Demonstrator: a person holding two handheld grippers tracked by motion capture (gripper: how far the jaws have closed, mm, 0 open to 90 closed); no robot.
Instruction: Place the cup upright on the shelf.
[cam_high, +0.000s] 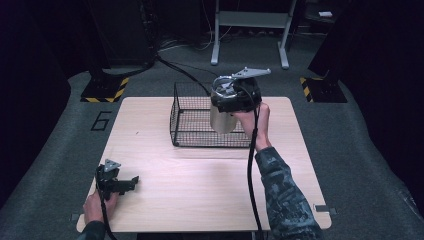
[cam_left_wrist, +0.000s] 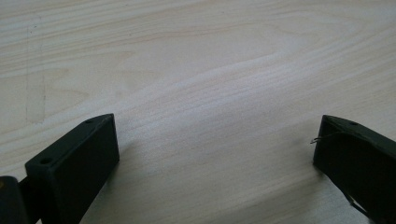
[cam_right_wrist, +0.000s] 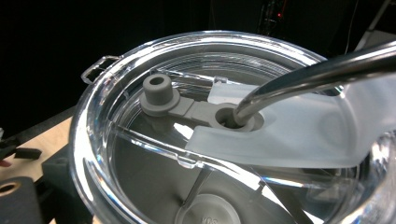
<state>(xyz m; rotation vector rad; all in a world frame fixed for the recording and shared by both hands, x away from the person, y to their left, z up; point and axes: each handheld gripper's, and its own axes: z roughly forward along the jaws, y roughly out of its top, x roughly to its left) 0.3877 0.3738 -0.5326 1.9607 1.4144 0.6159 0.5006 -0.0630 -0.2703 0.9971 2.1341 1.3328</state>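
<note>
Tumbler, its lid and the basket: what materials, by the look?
Tumbler: likely brushed stainless steel, dull silver sheen. Lid: clear hard plastic, see-through with bright glints; its grey plug looks like matte rubber or silicone. Basket: thin black wire mesh, probably coated.

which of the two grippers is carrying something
The right gripper, held up at the wire basket, is clamped on the steel tumbler with the clear lid. The left gripper rests on the table, jaws open on nothing.

Camouflage sleeve (cam_high: 285, 195), black claws, trailing black cables, grey three-cornered plates.
</note>
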